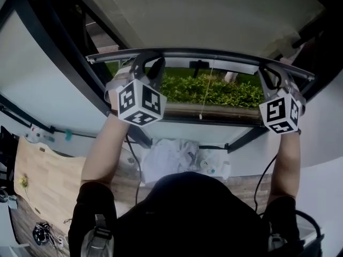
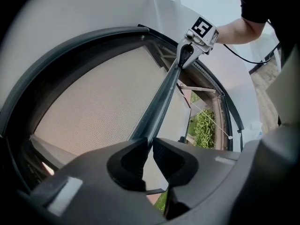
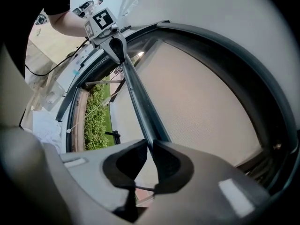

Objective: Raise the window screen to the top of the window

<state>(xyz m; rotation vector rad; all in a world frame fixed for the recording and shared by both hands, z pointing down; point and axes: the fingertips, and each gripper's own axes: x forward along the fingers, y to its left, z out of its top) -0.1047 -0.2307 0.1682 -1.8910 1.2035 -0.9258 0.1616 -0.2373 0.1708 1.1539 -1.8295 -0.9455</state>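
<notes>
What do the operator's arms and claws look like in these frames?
Left claw and right claw: black curved jaws on grey housings. Each carries a white cube printed with black square markers. Black cables trail along both forearms. Black short sleeves; forearms bare.

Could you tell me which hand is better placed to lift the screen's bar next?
Neither alone: left tool and right tool each clamp the bar near opposite ends, so both should probably lift together.

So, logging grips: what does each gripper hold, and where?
Both clamp the window screen's bottom bar, left gripper near its left end, right gripper near its right.
</notes>
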